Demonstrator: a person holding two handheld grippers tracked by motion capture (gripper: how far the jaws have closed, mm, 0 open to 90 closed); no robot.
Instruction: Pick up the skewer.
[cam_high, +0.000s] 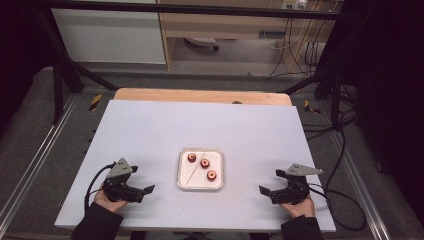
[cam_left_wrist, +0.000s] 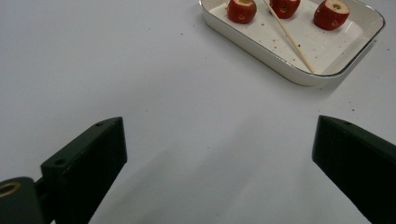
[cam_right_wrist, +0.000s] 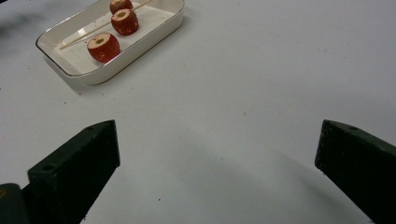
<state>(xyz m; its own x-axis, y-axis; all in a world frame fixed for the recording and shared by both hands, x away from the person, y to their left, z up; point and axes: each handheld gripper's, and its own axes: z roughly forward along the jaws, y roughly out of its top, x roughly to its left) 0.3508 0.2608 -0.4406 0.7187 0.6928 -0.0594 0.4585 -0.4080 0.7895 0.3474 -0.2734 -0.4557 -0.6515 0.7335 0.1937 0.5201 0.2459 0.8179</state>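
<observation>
White rectangular tray (cam_high: 183, 179), rounded corners, thin dark rim line, sits flat on the table near the middle of its near half. Its floor carries scattered brown specks.

Three small red fruits lie in the tray, each cored, the pale hole facing up: fruit one (cam_high: 192, 157) at the far left corner, fruit two (cam_high: 205, 163) near the middle, fruit three (cam_high: 211, 175) toward the near right side. All three lie apart from one another.

Thin wooden skewer (cam_high: 192, 172) lies flat and diagonal across the tray floor, from the near left corner toward the far side, passing between fruit one and fruit two.
</observation>
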